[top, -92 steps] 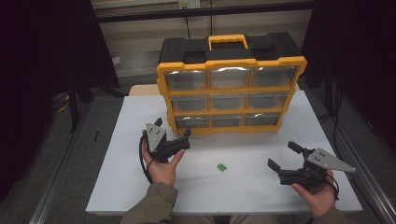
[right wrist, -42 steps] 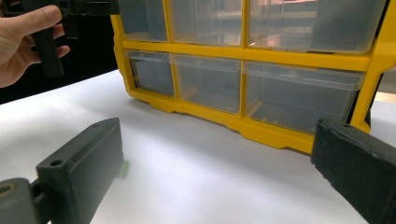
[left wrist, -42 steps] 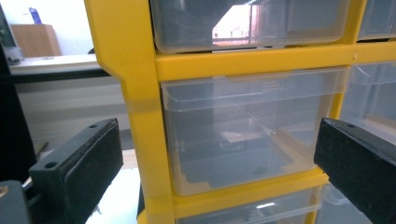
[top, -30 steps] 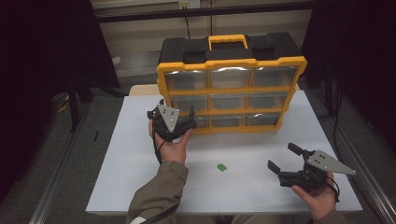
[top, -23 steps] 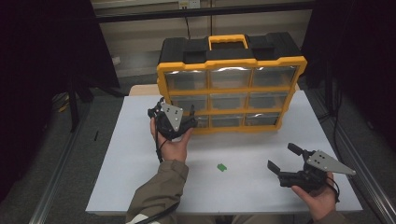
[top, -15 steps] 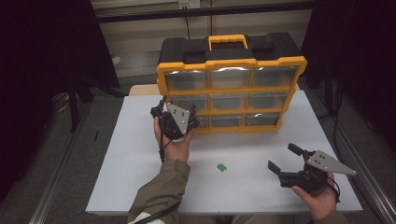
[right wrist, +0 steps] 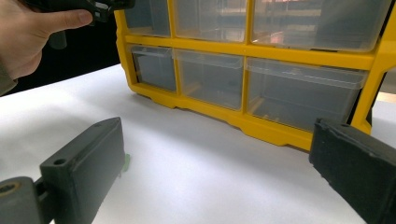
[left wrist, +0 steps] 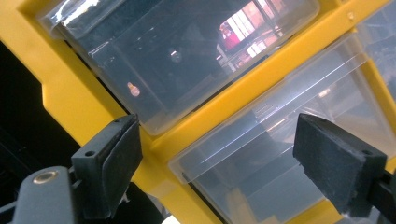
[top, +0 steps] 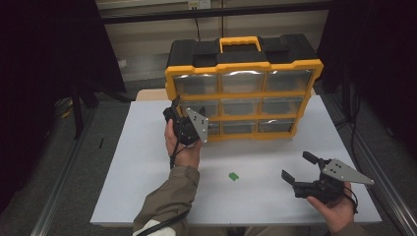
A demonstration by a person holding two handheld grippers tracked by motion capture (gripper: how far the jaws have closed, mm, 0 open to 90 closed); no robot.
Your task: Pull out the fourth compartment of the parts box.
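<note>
Left gripper (top: 178,115), jaws apart and just been closing with nothing yet pinched, is held against the yellow organizer (top: 243,88) at the table's far side, its lower-left drawer (left wrist: 280,158) judged the target; right gripper (top: 302,169) rests wide, near right.

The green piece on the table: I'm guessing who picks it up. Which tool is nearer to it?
Right, narrowly. The right tool hovers to the right of the green piece, jaws open toward it. The left tool is farther back, up at the drawer cabinet.

Dim, dark surroundings; overhead light brightens the white table (top: 147,162), with drawer glare.
</note>
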